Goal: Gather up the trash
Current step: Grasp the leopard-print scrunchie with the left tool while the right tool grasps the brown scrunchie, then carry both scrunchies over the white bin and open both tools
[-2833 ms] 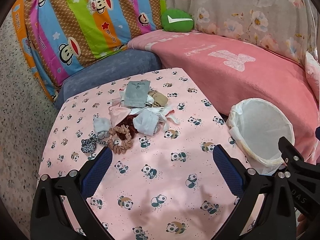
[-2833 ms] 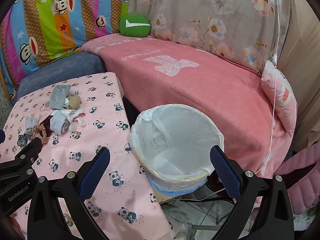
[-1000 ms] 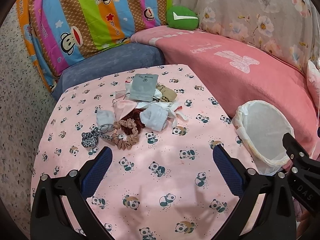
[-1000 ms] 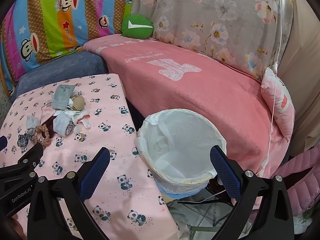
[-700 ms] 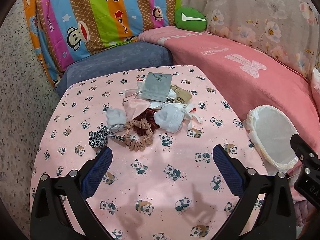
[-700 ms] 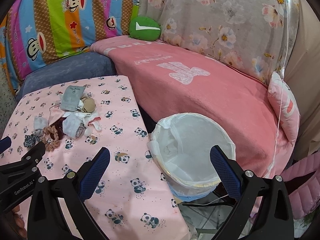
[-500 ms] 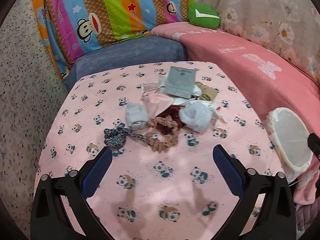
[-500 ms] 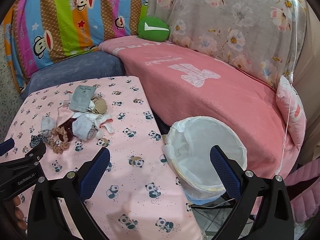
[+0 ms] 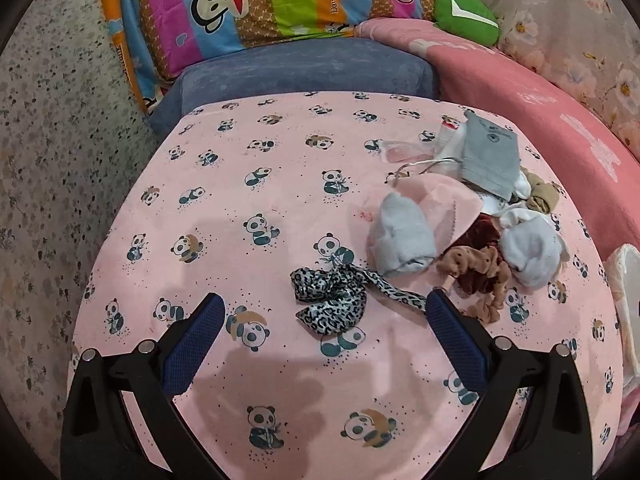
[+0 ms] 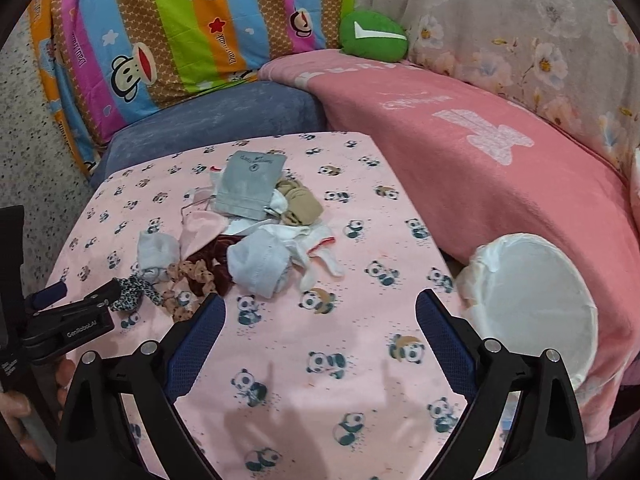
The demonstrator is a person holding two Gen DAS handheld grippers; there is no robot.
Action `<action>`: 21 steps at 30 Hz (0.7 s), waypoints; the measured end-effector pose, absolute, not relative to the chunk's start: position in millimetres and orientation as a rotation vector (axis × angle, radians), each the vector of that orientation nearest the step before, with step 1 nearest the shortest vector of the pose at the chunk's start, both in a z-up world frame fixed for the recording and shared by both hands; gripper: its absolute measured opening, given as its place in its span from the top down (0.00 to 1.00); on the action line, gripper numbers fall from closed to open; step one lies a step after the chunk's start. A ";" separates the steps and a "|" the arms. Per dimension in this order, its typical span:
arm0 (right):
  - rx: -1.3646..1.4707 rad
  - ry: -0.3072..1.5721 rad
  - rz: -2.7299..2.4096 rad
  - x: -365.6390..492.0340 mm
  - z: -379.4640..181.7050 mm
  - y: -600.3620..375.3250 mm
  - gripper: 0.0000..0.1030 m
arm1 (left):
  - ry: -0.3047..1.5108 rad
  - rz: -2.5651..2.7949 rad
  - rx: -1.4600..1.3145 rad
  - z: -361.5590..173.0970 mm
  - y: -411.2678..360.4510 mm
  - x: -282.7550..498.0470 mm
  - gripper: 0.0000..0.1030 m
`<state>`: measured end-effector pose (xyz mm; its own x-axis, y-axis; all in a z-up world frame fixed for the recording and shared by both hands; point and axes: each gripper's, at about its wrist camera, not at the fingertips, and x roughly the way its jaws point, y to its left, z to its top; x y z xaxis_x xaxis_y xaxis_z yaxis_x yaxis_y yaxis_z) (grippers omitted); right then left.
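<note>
Having swung leftward over bench (image 9: 280, 160), left tool (image 9: 320, 320) gaping wide above leopard scrunchie (image 9: 328, 296), tail trailing rightward; right tool (image 10: 320, 320) likewise gaping, empty; bin (image 10: 532, 300) rim cropped in left view.

A pink panda-print table cover (image 10: 288, 344) fronts a blue sofa seat (image 10: 224, 120), pink blanket (image 10: 460, 136), striped monkey-print cushion (image 10: 168, 24), floral fabric (image 10: 520, 20) and speckled floor (image 9: 44, 152).

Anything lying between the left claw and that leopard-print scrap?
No. In the left wrist view, only bare panda-print cloth lies between the open left claw and the leopard-print scrap.
</note>
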<state>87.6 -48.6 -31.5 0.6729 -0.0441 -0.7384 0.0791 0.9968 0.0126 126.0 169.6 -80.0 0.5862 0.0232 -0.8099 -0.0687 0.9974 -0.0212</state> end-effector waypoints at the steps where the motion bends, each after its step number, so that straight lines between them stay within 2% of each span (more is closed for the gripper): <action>1: 0.055 0.842 -0.049 94.3 -36.3 -42.4 0.14 | 0.952 0.047 -0.067 -83.0 171.9 129.8 0.07; 6: 0.071 0.903 0.022 121.7 -61.5 -14.9 0.29 | 0.988 0.048 -0.111 -97.6 183.4 145.4 0.07; 8: 0.078 0.932 0.041 131.5 -71.1 -5.5 0.38 | 0.997 0.039 -0.130 -102.2 185.5 149.0 0.07; 13: 0.065 0.966 0.088 145.5 -88.7 14.6 0.43 | 1.019 0.008 -0.154 -111.0 184.2 151.9 0.08; 16: 0.053 0.991 0.107 153.7 -100.2 23.3 0.53 | 1.039 -0.024 -0.187 -114.9 184.0 155.1 0.21; 18: 0.066 1.016 0.122 158.2 -107.5 25.5 0.60 | 1.050 -0.052 -0.207 -117.4 183.4 155.7 0.37; 19: 0.071 1.025 0.128 159.8 -110.4 26.8 0.64 | 1.058 -0.069 -0.221 -118.6 182.7 155.1 0.40; 21: 0.068 1.040 0.136 161.0 -117.2 29.2 0.75 | 1.060 -0.087 -0.226 -119.3 179.8 152.6 0.50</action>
